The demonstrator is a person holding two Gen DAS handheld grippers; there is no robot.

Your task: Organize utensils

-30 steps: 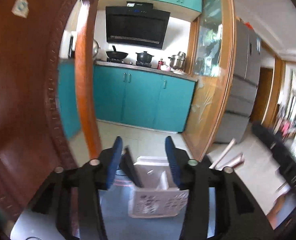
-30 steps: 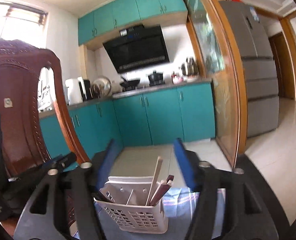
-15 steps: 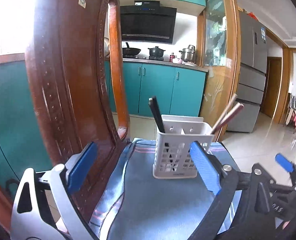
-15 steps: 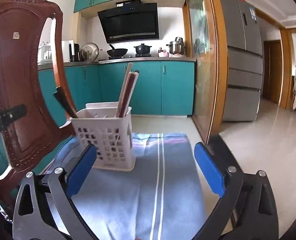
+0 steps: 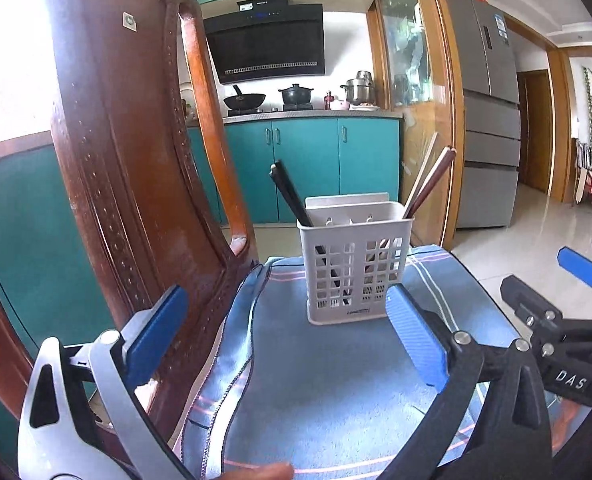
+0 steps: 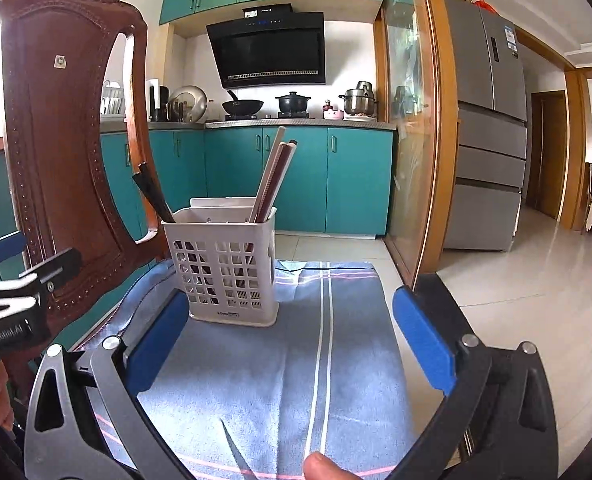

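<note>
A white slotted utensil basket (image 5: 355, 272) (image 6: 224, 276) stands upright on a blue striped cloth (image 5: 315, 380) (image 6: 276, 380). Black chopsticks (image 5: 290, 196) (image 6: 152, 196) lean out of its left side, and reddish-brown and pale chopsticks (image 5: 431, 180) (image 6: 274, 176) lean out of its right side. My left gripper (image 5: 286, 338) is just short of the basket, its jaws opening wide with only cloth between them. My right gripper (image 6: 292, 340) is open and holds nothing, with the basket ahead and to its left.
A carved wooden chair back (image 5: 128, 160) (image 6: 68, 140) rises close on the left, beside the cloth's edge. Teal kitchen cabinets (image 6: 296, 180) and a grey fridge (image 6: 487, 140) stand far behind. A person's fingertip (image 6: 319, 466) shows at the bottom edge.
Both grippers have drawn back and sunk from close over the basket to low over the cloth. Both pairs of jaws have spread from narrow to wide.
</note>
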